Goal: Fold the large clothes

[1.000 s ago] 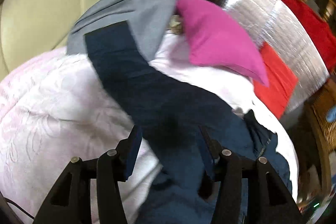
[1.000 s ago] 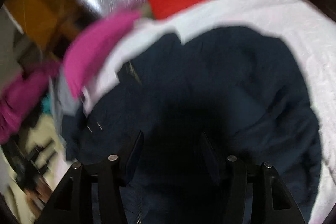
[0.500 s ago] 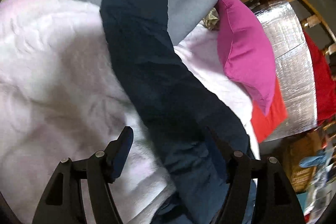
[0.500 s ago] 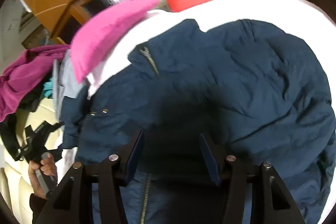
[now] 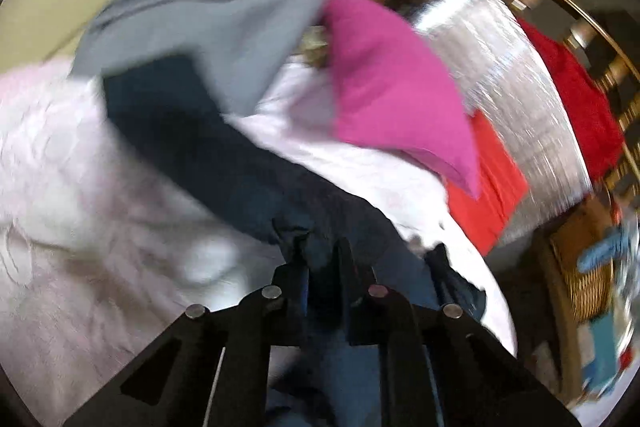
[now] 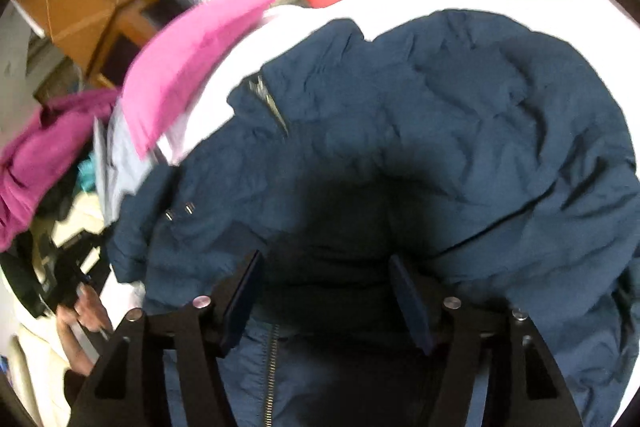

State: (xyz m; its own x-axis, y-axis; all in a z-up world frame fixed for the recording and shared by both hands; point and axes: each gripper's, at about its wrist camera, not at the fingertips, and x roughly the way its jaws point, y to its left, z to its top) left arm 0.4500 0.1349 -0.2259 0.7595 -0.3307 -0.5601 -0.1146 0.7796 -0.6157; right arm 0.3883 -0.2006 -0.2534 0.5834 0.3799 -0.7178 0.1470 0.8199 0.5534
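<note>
A large navy padded jacket (image 6: 460,131) lies spread on a pale pink quilted bed cover (image 5: 80,227). In the left wrist view one sleeve (image 5: 192,147) stretches away toward a grey garment (image 5: 216,19). My left gripper (image 5: 322,247) is shut on the navy fabric near the sleeve's base. My right gripper (image 6: 326,267) is open and hovers close over the jacket's body, above its zipper (image 6: 272,359); nothing is between its fingers.
A magenta pillow (image 5: 392,91) and a red cushion (image 5: 492,183) lie at the far side beside a silver foil panel (image 5: 512,75). A wooden rail (image 5: 560,7) runs behind. Magenta clothing (image 6: 36,147) is piled at the left. A wicker basket (image 5: 588,279) stands at the right.
My left gripper has closed on the jacket fabric; half a second ago it was open over the sleeve. My right gripper stays open and has come slightly closer to the jacket.
</note>
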